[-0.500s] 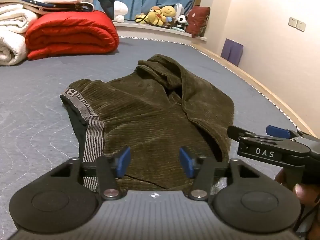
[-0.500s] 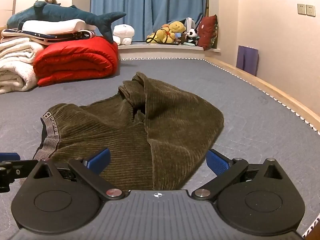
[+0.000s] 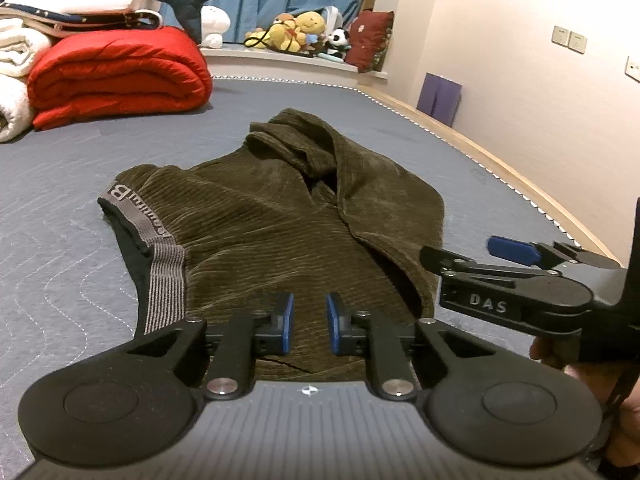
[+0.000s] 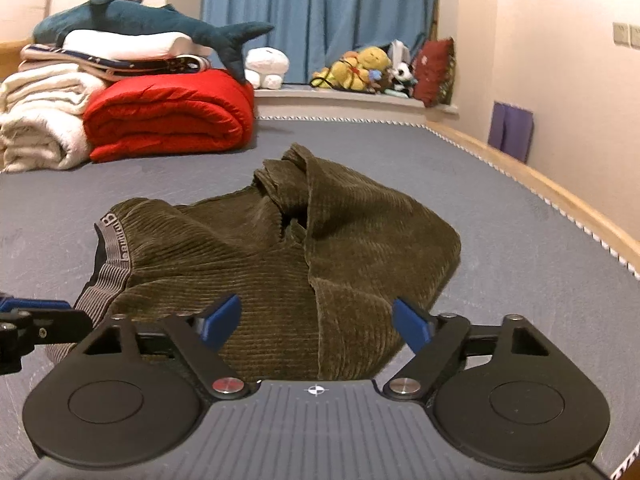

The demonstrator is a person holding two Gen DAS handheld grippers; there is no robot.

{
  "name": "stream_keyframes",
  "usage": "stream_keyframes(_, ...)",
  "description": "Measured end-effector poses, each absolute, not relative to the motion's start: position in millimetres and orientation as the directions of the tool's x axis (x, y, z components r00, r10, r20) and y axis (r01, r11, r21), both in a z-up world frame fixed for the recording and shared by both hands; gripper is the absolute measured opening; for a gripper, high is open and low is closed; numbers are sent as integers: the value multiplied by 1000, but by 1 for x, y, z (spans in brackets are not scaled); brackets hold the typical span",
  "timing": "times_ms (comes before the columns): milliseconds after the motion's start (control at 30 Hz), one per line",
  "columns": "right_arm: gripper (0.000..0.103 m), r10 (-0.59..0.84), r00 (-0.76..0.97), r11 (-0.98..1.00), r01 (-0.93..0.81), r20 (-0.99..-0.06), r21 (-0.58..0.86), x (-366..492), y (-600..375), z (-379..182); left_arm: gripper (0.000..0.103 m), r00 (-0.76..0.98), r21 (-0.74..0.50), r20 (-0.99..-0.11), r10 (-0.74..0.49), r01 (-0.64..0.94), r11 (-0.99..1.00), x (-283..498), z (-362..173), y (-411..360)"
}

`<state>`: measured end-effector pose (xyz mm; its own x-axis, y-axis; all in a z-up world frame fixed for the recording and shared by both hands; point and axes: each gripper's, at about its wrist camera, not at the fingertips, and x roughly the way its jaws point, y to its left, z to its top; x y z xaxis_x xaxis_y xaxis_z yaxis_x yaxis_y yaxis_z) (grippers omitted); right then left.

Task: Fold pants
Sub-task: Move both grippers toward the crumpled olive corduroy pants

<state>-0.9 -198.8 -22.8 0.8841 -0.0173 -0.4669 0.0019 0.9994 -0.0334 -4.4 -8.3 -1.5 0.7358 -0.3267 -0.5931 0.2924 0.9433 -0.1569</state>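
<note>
Since the earlier frame, the blue pads of the left hand-held gripper (image 3: 309,328) have drawn much nearer together, leaving only a narrow gap; no cloth is visibly pinched in it, though the near hem of the pants (image 3: 280,232) lies right under the fingertips. The right hand-held gripper (image 4: 316,322) is spread wide as before, its pads straddling the near right part of the cloth and holding nothing.

Olive corduroy, the pants lie bunched on the grey quilted bed (image 3: 60,184), roughly in its middle. Their grey striped waistband (image 3: 160,256) runs along the left edge, with lettering at its far end. One leg is folded back over the body, making a raised ridge at the far side and a flap down the right.

From the left wrist view, the right hand-held gripper sits just right of the pants' near right corner, close beside the left one.

Far left on the bed are a rolled red quilt (image 4: 168,116), cream blankets (image 4: 40,120) and a plush shark (image 4: 152,24) lying on top of the pile.
</note>
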Motion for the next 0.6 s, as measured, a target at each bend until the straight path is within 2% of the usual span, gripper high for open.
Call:
stream_keyframes(133, 68, -6, 892, 999, -16, -452, -45, -2, -194, -19, 19, 746, -150, -581, -326, 296, 943, -2, 9, -1)
stream_keyframes(167, 62, -15, 861, 998, -21, -509, -66, 3, -195, -18, 19, 736, -166, -590, -334, 294, 941, 2, 13, 3)
stream_keyframes(233, 53, -6, 862, 999, -11, -507, -31, 6, -200, -14, 19, 710, -198, -605, -360, 303, 932, 14, 24, 13)
stream_keyframes(300, 41, 2, 848, 1000, -6, -530, -5, 12, -207, -10, 19, 719, -173, -602, -347, 307, 936, 24, 35, 21)
stream_keyframes(333, 39, 9, 848, 1000, -9, -529, 3, 16, -209, -9, 19, 730, -148, -591, -343, 320, 936, 29, 40, 25)
stream_keyframes(433, 38, 34, 837, 999, -31, -546, 14, 28, -216, 0, 19, 797, -102, -521, -305, 297, 949, 41, 42, 51)
stream_keyframes(533, 39, 67, 832, 994, -106, -551, -40, 45, -216, 7, 19, 750, -264, -578, -322, 202, 943, 64, 21, 94)
stream_keyframes(600, 53, 86, 809, 987, -151, -581, -64, 61, -218, 3, 19, 732, -344, -595, -332, 141, 928, 77, 10, 115)
